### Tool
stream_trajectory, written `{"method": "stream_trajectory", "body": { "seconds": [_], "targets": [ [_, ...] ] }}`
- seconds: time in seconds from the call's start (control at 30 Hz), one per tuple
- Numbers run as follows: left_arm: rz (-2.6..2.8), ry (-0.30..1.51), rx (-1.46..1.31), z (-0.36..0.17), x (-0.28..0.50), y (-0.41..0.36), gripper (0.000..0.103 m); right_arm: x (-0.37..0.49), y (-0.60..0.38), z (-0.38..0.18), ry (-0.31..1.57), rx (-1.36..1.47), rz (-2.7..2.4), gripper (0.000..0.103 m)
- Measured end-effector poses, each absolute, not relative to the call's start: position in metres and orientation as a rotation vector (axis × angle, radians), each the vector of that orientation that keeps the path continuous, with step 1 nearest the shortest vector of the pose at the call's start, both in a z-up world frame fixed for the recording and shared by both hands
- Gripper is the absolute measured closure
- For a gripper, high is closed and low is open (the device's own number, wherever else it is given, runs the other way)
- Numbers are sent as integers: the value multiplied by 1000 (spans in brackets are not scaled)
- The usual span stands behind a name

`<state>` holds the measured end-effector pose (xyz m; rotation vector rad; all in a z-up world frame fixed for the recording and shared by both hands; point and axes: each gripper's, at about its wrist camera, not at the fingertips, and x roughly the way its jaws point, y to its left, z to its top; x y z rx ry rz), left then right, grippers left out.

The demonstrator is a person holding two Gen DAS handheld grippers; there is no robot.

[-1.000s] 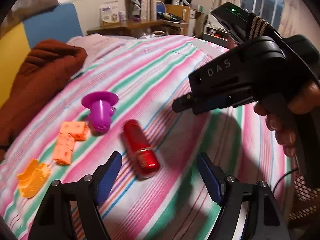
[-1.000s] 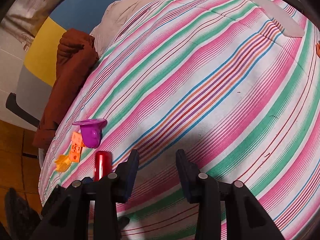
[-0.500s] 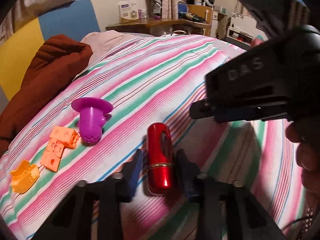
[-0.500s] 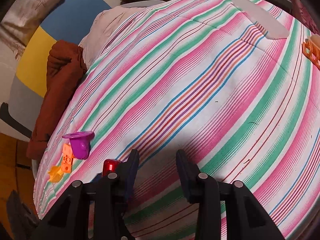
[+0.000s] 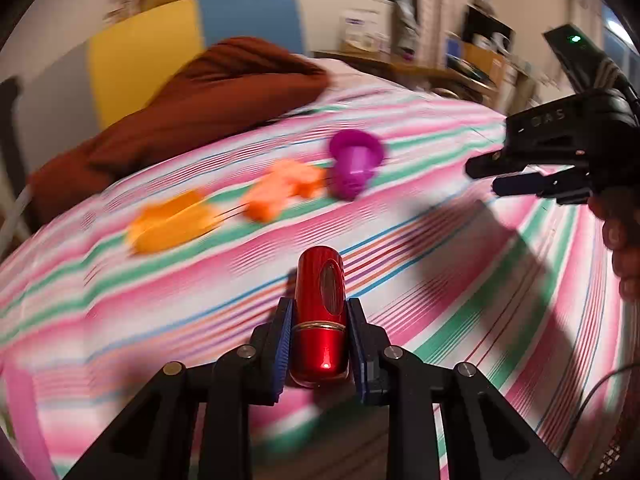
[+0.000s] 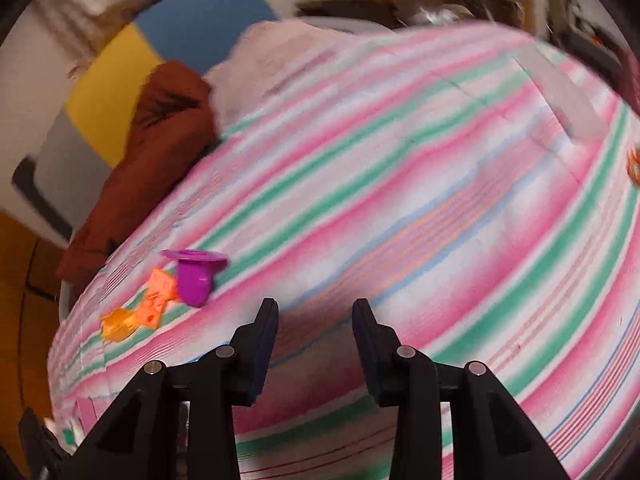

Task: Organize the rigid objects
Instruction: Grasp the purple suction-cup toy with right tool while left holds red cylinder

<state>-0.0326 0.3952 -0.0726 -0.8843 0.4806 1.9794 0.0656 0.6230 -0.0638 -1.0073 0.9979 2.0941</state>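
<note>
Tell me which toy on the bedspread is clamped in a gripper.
The red cylinder, squeezed in the left gripper; the purple and orange pieces lie loose.

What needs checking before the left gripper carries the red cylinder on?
1. Grip: left gripper shut on red cylinder, both pads touching: ok.
2. Cylinder straight between the pads: ok.
3. Cylinder clear of the striped bedspread: cannot tell.
4. Right gripper open, holding nothing: ok.
5. Purple cup and orange pieces apart from the cylinder: ok.
6. Drop spot: cannot tell, frames blurred.
</note>
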Motion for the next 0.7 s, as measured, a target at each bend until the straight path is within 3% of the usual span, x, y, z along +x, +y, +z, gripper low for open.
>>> {"method": "stream_trajectory", "body": {
  "seconds": [0.17,0.37,0.7],
  "targets": [
    [2078,401,-911,-76,-37,362,77,31,608,-48,861,-1015,2281,65],
    [2098,448,-880,-80,-33,365,76,-30,594,-45,530,-1083,2403,65],
    [2093,445,-868,-81,-32,365,76,8,686,-90,1079,-1000,2092,65]
  ]
}}
